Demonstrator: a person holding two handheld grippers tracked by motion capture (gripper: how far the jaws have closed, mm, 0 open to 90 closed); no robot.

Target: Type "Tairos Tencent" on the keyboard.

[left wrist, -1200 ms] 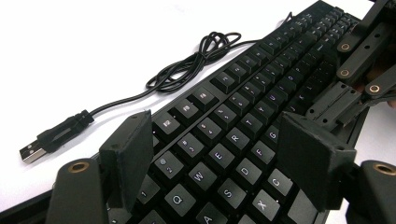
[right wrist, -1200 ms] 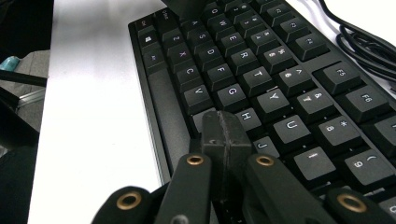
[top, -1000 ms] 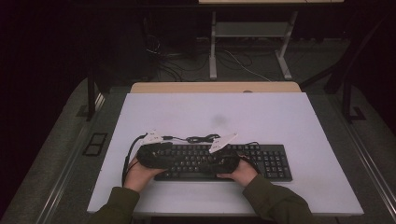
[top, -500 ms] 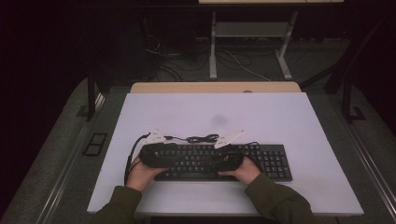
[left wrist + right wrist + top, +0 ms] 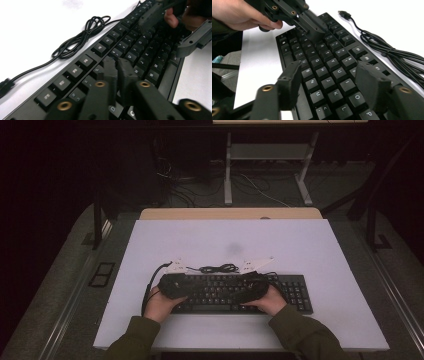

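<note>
- The black full-size plastic keyboard lies on the white rectangular table, at its near side, with its bundled black cable just behind it.
- The left gripper hovers over the letter keys, jaws just closed, pressed together with nothing between them.
- The right gripper hangs above the keys, jaws just opened, spread wide and empty.

The left gripper has just closed its fingers on nothing, while the right gripper has been opening.
</note>
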